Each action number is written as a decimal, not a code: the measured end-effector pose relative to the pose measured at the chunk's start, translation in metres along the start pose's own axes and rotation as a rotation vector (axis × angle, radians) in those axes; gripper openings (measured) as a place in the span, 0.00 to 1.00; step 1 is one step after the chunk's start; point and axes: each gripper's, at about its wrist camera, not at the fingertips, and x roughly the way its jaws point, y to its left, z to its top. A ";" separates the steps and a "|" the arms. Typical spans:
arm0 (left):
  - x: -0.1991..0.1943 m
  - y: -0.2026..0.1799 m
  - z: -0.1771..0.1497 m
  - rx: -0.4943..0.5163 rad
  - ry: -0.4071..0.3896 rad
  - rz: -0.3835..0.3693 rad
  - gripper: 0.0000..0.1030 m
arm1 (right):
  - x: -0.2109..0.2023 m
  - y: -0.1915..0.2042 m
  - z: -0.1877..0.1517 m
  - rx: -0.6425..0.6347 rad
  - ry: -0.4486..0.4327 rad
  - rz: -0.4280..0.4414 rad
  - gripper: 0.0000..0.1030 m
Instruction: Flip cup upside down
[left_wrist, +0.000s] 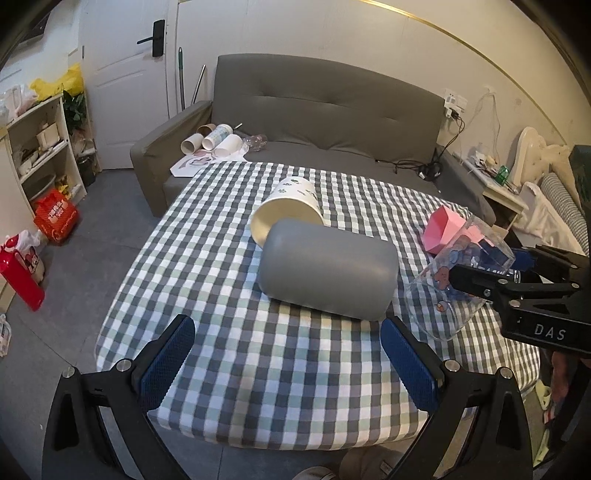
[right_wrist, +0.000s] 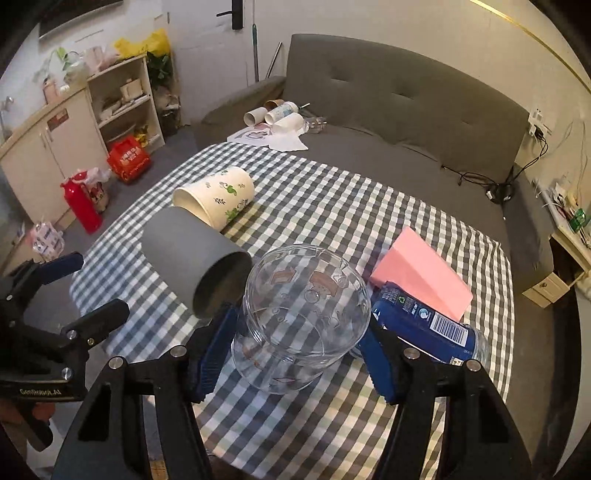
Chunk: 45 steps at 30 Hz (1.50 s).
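Note:
A clear glass cup (right_wrist: 303, 317) with cartoon prints sits tilted between the blue pads of my right gripper (right_wrist: 295, 354), which is shut on it; it also shows in the left wrist view (left_wrist: 454, 280), held just above the checked tablecloth (left_wrist: 258, 350). A grey cup (left_wrist: 327, 269) lies on its side mid-table, open end toward the glass cup (right_wrist: 195, 258). A white floral paper cup (left_wrist: 288, 208) lies on its side behind it. My left gripper (left_wrist: 288, 362) is open and empty, in front of the grey cup.
A pink box (right_wrist: 421, 273) and a blue-labelled bottle (right_wrist: 424, 321) lie right of the glass cup. A grey sofa (left_wrist: 332, 110) with several cups stands behind the table. Shelves and red bags stand at the left.

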 end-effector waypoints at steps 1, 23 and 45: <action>0.000 -0.001 -0.001 -0.006 -0.002 0.000 1.00 | 0.002 0.001 0.000 -0.003 0.004 -0.001 0.63; 0.003 -0.011 -0.014 -0.009 0.015 0.005 1.00 | 0.018 0.011 -0.004 -0.042 0.015 -0.009 0.63; -0.058 -0.044 -0.002 0.071 -0.110 0.015 1.00 | -0.085 -0.012 -0.015 0.063 -0.239 0.005 0.73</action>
